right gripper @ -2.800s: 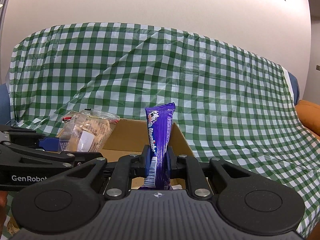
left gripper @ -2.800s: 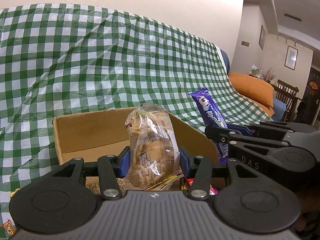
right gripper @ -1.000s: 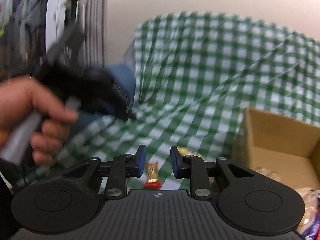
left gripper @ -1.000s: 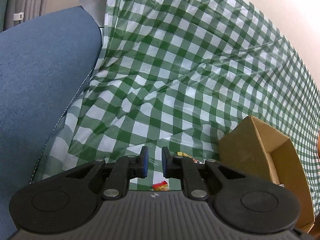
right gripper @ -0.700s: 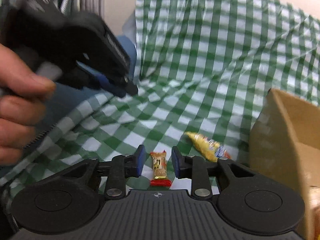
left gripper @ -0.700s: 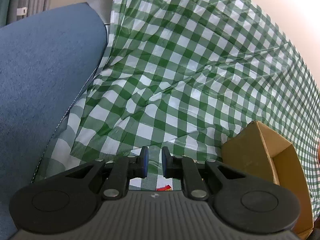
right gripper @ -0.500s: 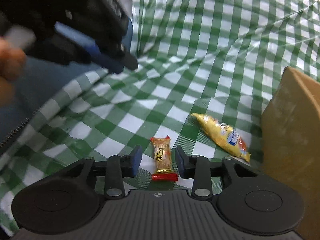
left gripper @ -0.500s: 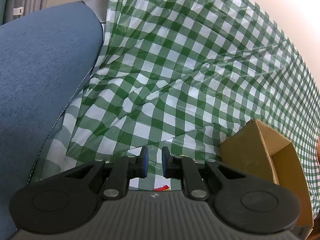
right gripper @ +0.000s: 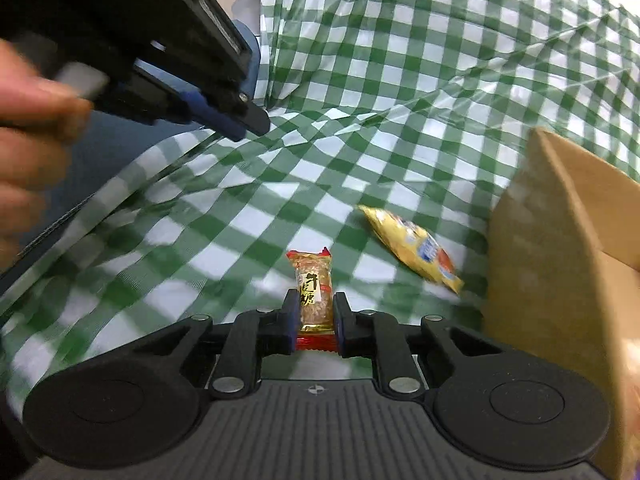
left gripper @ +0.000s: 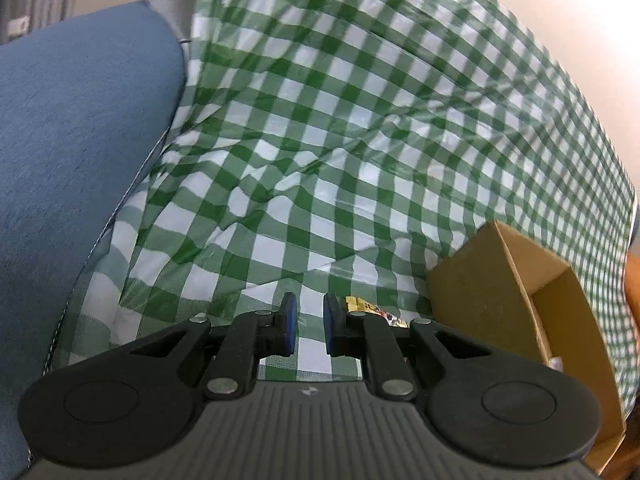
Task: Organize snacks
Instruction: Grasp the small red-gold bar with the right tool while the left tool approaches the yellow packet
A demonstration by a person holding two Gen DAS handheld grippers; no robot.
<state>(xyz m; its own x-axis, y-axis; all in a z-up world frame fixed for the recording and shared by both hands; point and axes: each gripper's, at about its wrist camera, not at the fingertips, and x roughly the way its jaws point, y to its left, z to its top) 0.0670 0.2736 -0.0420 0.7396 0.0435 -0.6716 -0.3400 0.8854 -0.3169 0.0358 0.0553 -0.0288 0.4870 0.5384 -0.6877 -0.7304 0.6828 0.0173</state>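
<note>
The left gripper [left gripper: 307, 322] hangs above a glossy green-and-white checked cloth [left gripper: 360, 140], its blue-padded fingers standing a narrow gap apart with nothing between them. The cloth is wrinkled and shiny like thin plastic. To the left lies a blue cushion [left gripper: 72, 152] with a coarse woven surface. To the right stands a brown cardboard box [left gripper: 520, 300], plain and matte, its top open. Just past the right finger a corner of a yellow snack packet [left gripper: 370, 308] shows; its print is too small to read there.

In the right wrist view, the right gripper [right gripper: 315, 316] has its fingers set on either side of a small candy bar [right gripper: 314, 292], touching or almost touching the wrapper; whether they press it I cannot tell. The bar lies flat on the cloth [right gripper: 400, 80], in a clear wrapper with red crimped ends, a lumpy tan block inside, and dark Chinese characters down its face. Its long axis runs straight away from the camera, along the fingers. The yellow snack packet [right gripper: 416, 246], a crinkled foil pillow with blurred blue and red print, lies near, slanting from upper left to lower right toward the cardboard box [right gripper: 568, 260]. The left gripper [right gripper: 240, 120], held by a blurred hand [right gripper: 28, 128], hovers at upper left.
</note>
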